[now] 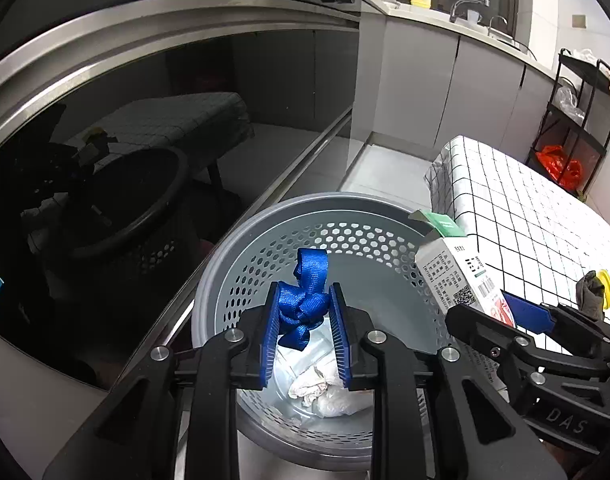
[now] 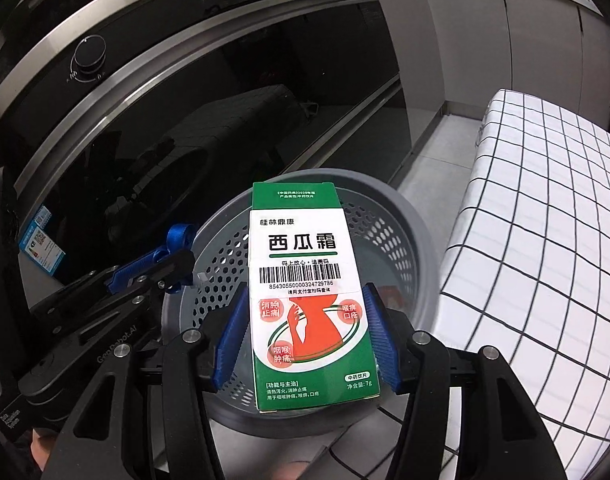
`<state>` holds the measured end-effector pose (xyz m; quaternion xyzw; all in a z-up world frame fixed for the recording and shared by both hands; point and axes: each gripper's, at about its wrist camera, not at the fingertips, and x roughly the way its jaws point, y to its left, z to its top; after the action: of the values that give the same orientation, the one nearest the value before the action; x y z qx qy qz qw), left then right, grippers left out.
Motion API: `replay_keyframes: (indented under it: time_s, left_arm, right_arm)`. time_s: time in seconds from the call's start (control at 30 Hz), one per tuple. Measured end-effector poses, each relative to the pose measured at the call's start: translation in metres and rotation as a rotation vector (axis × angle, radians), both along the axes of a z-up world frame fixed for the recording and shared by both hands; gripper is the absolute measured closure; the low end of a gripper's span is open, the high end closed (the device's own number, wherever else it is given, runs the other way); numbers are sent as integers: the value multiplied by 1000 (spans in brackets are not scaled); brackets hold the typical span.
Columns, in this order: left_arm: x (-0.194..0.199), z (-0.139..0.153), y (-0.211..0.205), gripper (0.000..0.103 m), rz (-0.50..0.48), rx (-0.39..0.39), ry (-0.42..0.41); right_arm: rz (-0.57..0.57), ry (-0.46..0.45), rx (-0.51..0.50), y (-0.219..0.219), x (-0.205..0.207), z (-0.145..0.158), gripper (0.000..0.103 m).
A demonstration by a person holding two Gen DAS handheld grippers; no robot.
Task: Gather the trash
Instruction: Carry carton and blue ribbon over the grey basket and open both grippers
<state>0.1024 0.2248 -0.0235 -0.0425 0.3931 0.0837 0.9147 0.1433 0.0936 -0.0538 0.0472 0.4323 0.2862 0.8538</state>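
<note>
Over the grey perforated bin [image 1: 385, 240], the left gripper [image 1: 305, 304] pinches a knotted blue webbing strap [image 1: 307, 300] between nearly closed jaws, while the right gripper [image 2: 305, 328] clamps a green-and-white medicine carton [image 2: 305, 288] by its side edges. Both look light: the strap limp, the carton easily crushed.

Each black claw [image 1: 305, 316] carries ribbed blue pads [image 2: 379, 336] and silver screws.
</note>
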Motion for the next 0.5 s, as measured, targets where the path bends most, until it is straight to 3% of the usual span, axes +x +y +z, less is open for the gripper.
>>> replay_keyframes:
  time_s: [0.2,0.4,0.5]
  left_arm:
    - [2,-2,6,74,8,-9,4]
    - [-1,0,11,48,24,-4,-12]
    - [-1,1,12,47,30,-4,-17]
  right_arm:
    - [-12,-6,0,3,1,-1,48]
    - [-21,-6,10,0,2,-1,43]
    - [-27,-11,12,-1,-1,3,42]
